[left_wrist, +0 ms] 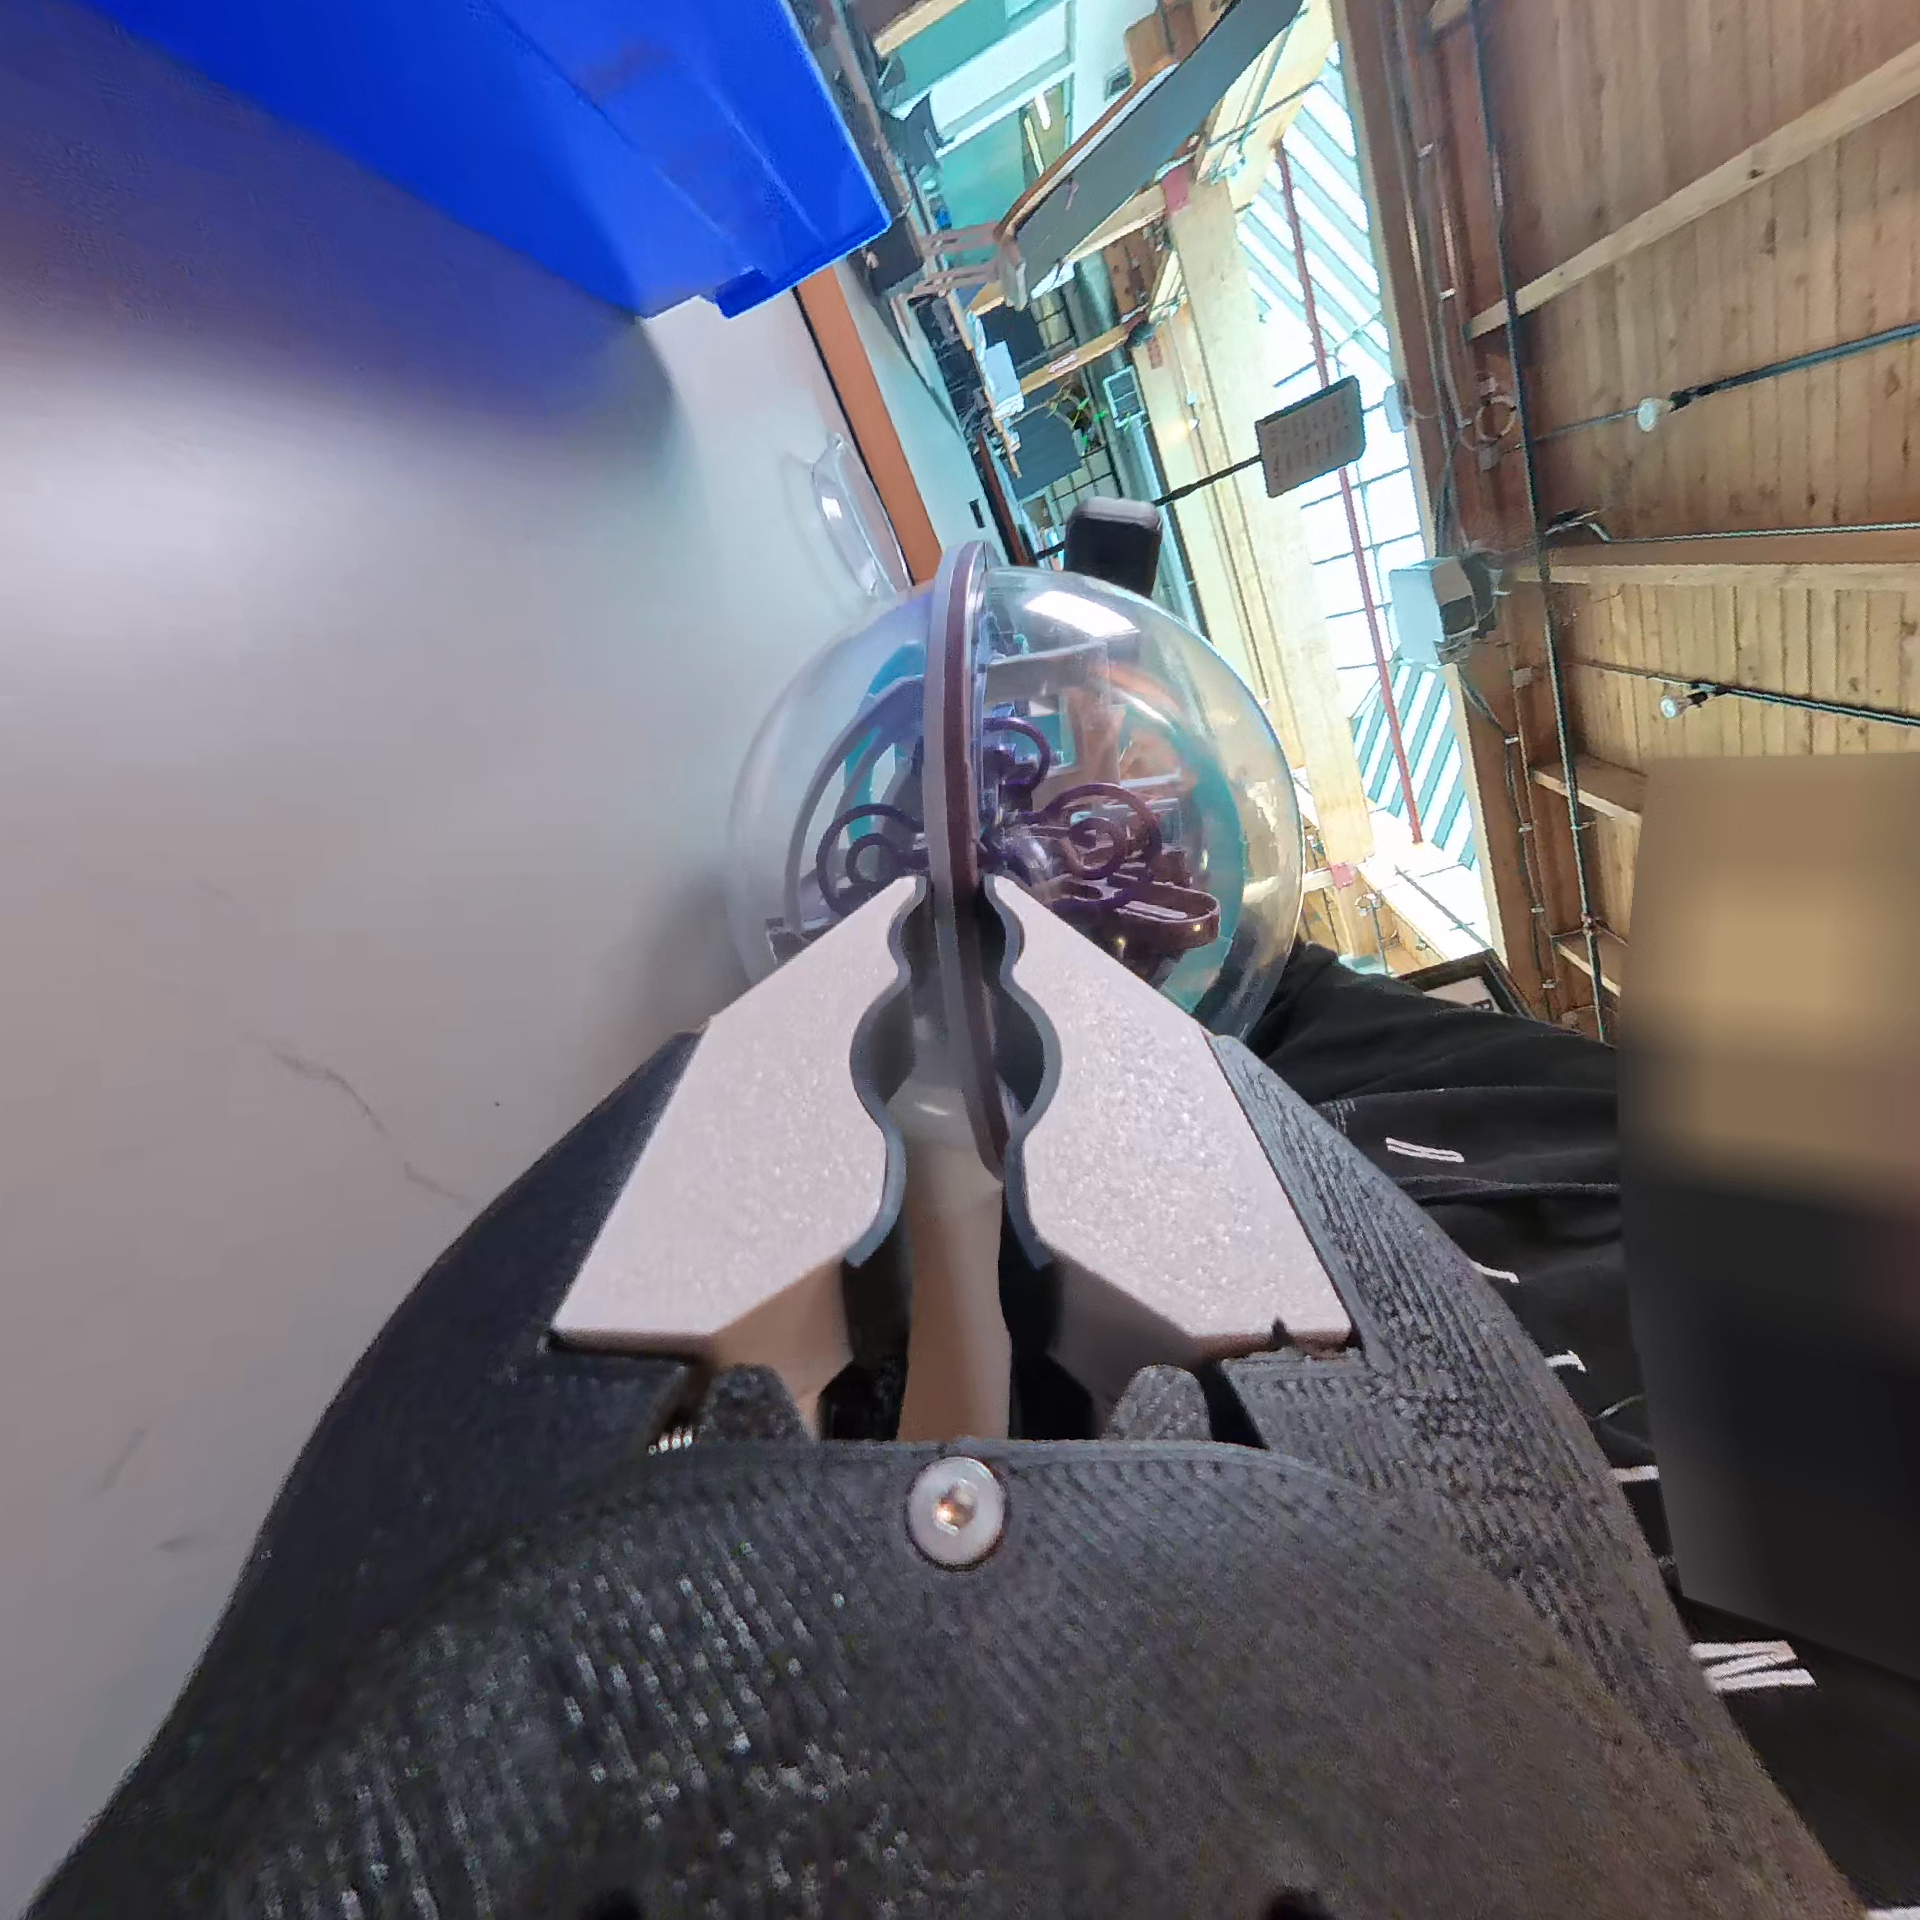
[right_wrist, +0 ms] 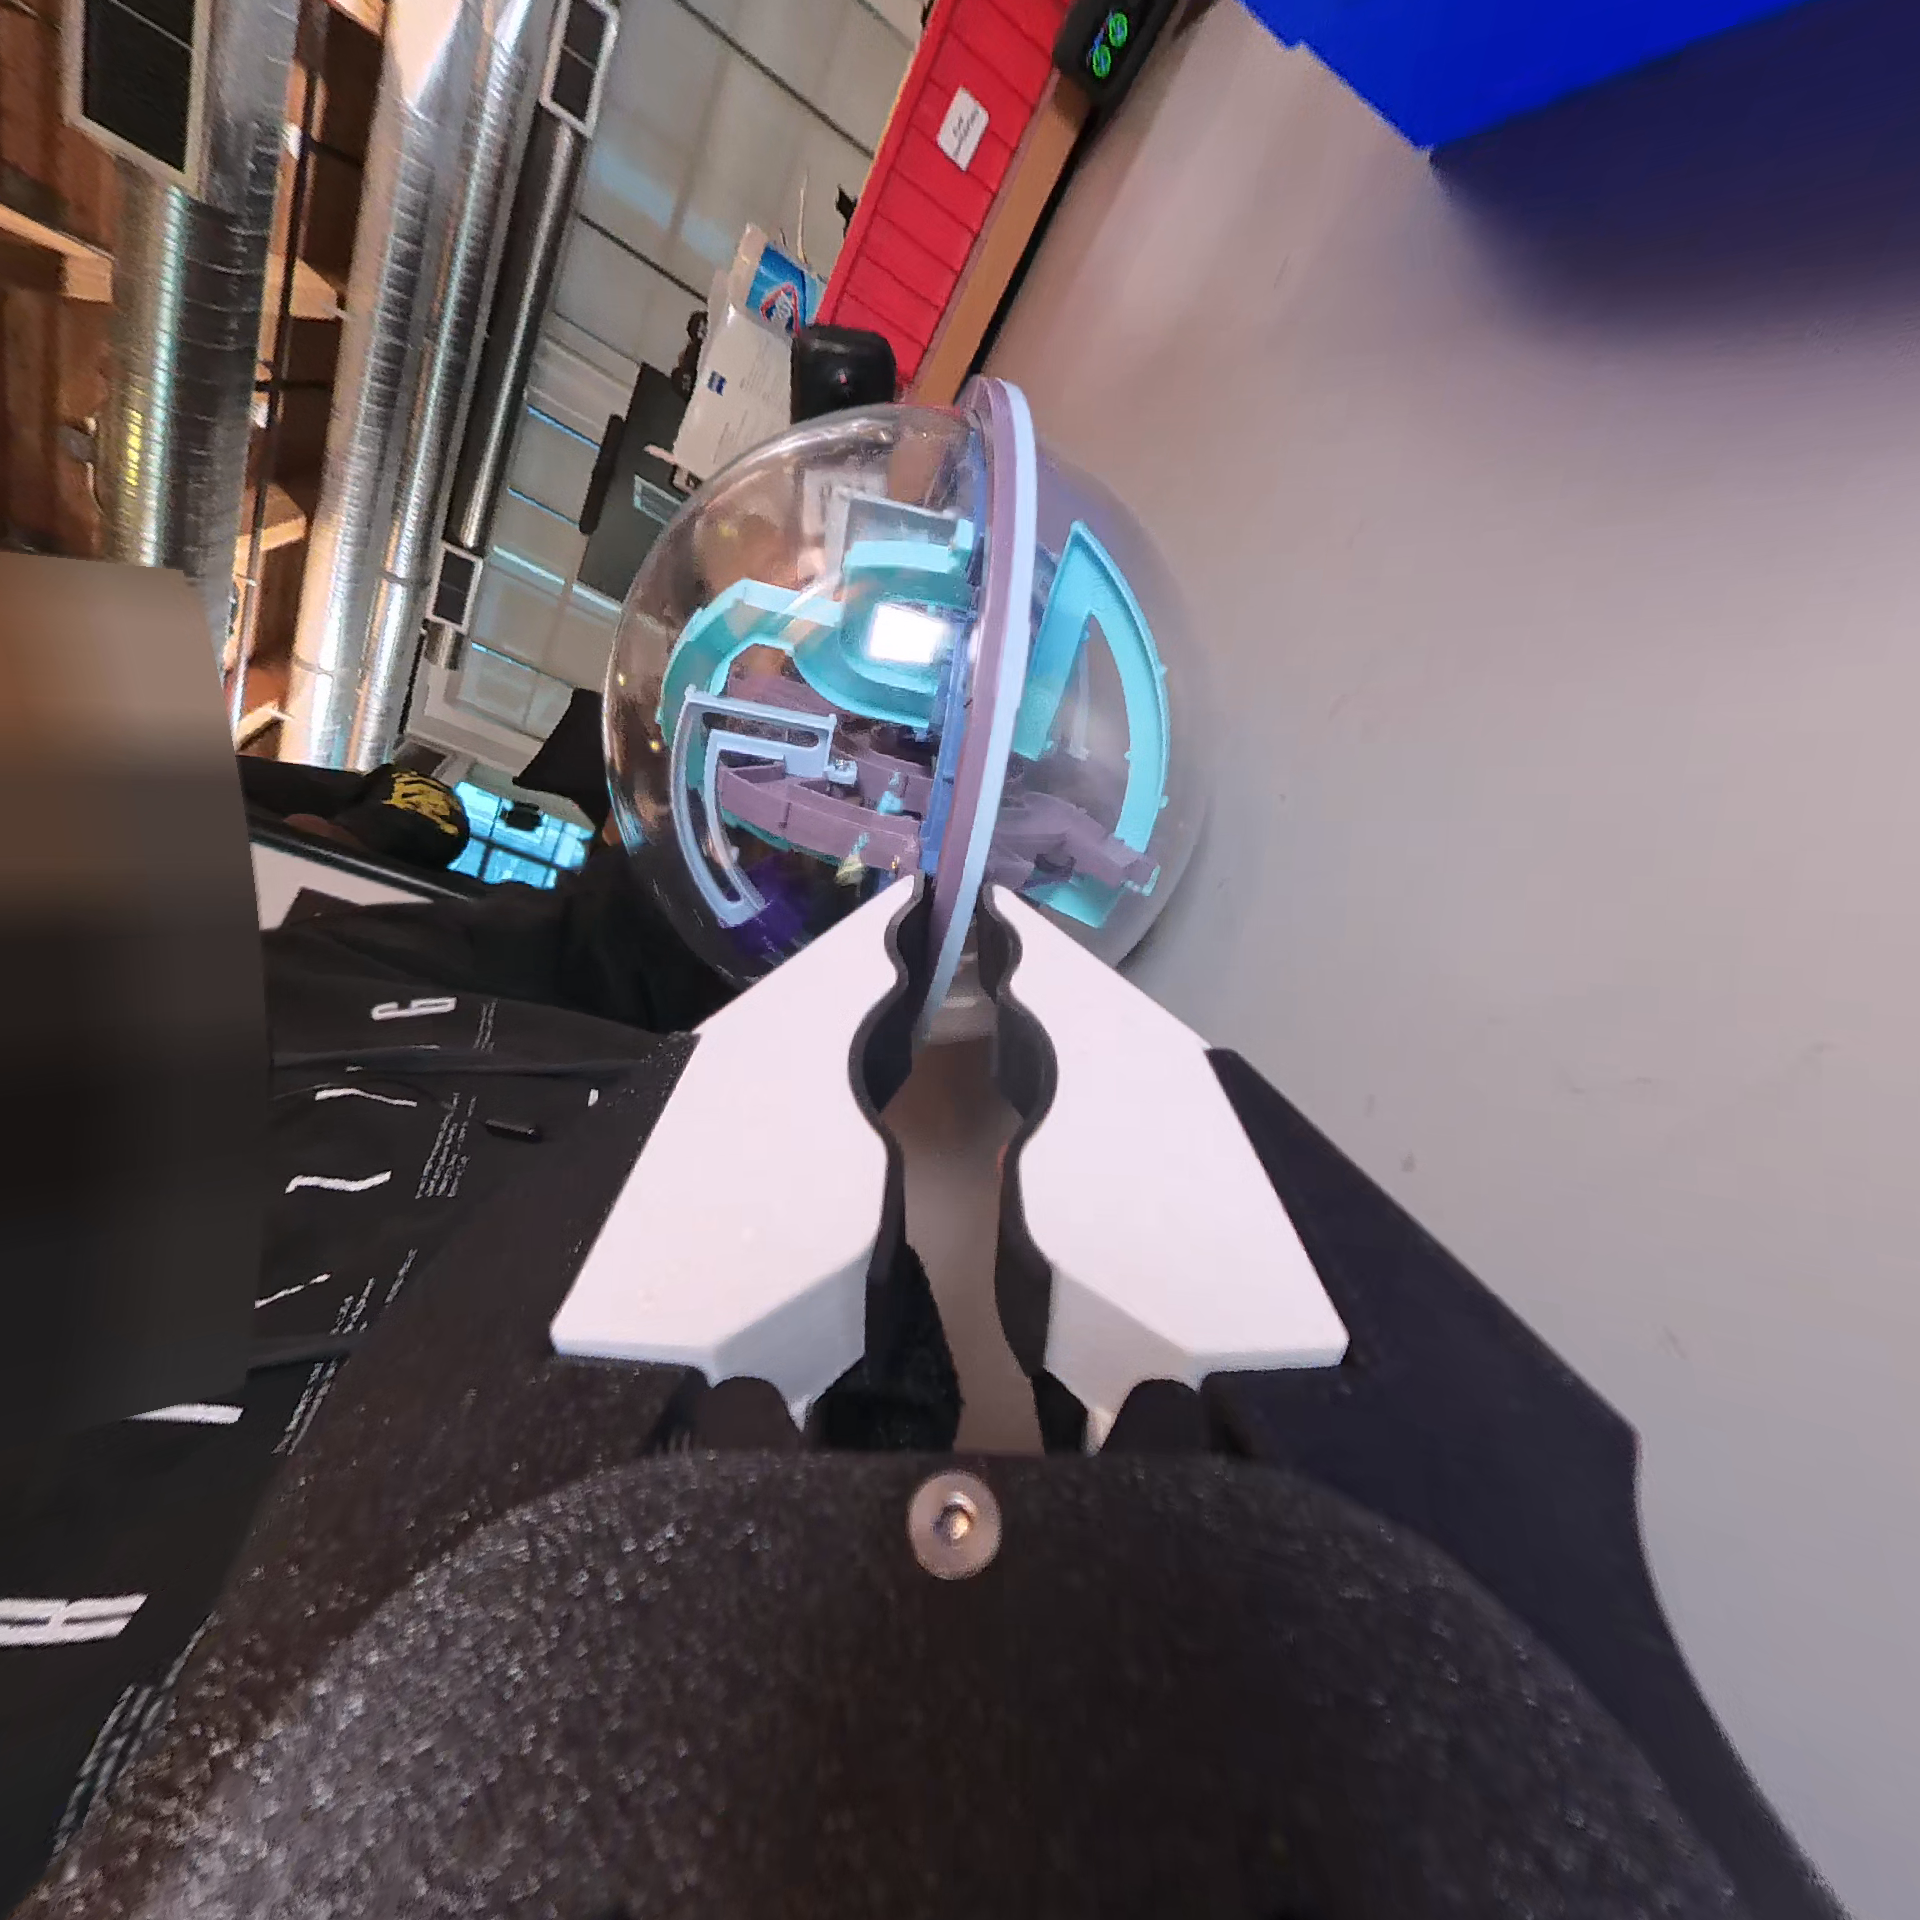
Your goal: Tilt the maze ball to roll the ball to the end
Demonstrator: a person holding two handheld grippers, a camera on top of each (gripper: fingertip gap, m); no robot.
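A clear plastic maze ball holds teal, grey and purple tracks inside and has a purple-grey rim around its middle. It is held up off the white table. My left gripper is shut on the rim from one side. My right gripper is shut on the same rim of the maze ball from the opposite side. Both views are rolled sideways. The tip of the other gripper shows as a dark block behind the ball in each view. The small ball inside cannot be made out.
A blue bin stands on the table beyond the ball, also in the right wrist view. A clear plastic stand lies near the table's far edge. A person in black clothing is close by. A red panel stands off the table.
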